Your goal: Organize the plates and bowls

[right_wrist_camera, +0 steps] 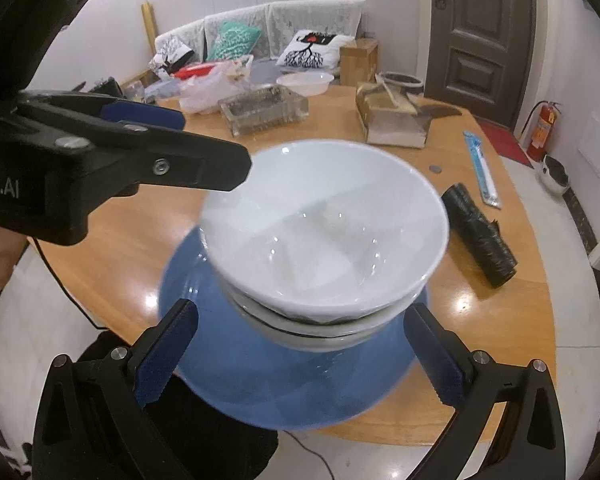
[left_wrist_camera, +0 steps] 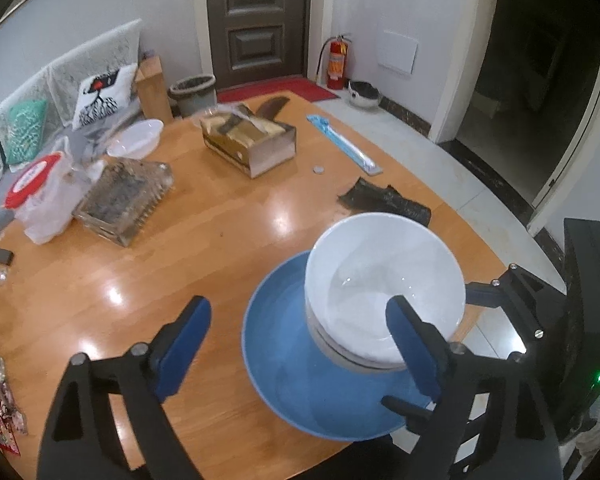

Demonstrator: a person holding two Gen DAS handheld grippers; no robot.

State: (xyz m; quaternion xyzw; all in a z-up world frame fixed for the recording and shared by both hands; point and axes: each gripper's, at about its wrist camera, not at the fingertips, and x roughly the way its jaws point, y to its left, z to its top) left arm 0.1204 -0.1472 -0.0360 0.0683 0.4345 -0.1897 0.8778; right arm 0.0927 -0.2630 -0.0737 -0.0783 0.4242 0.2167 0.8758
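A stack of white bowls (left_wrist_camera: 384,280) sits on a blue plate (left_wrist_camera: 300,384) at the near edge of the round wooden table (left_wrist_camera: 140,280). The stack (right_wrist_camera: 324,220) and the plate (right_wrist_camera: 260,380) also show in the right wrist view. My left gripper (left_wrist_camera: 300,340) is open, its right finger beside the stack's near wall, its left finger over bare table. My right gripper (right_wrist_camera: 300,344) is open, with its fingers on either side of the stack's base, above the plate. The left gripper (right_wrist_camera: 172,144) also shows in the right wrist view, at the bowls' left rim.
A white plastic basin (left_wrist_camera: 138,138) stands at the table's far left. Glass trays (left_wrist_camera: 128,200), a bag with a red lid (left_wrist_camera: 40,196), a box (left_wrist_camera: 252,140), a black roll (left_wrist_camera: 384,200), a blue-white packet (left_wrist_camera: 344,144) and a coin (left_wrist_camera: 319,169) lie on the table.
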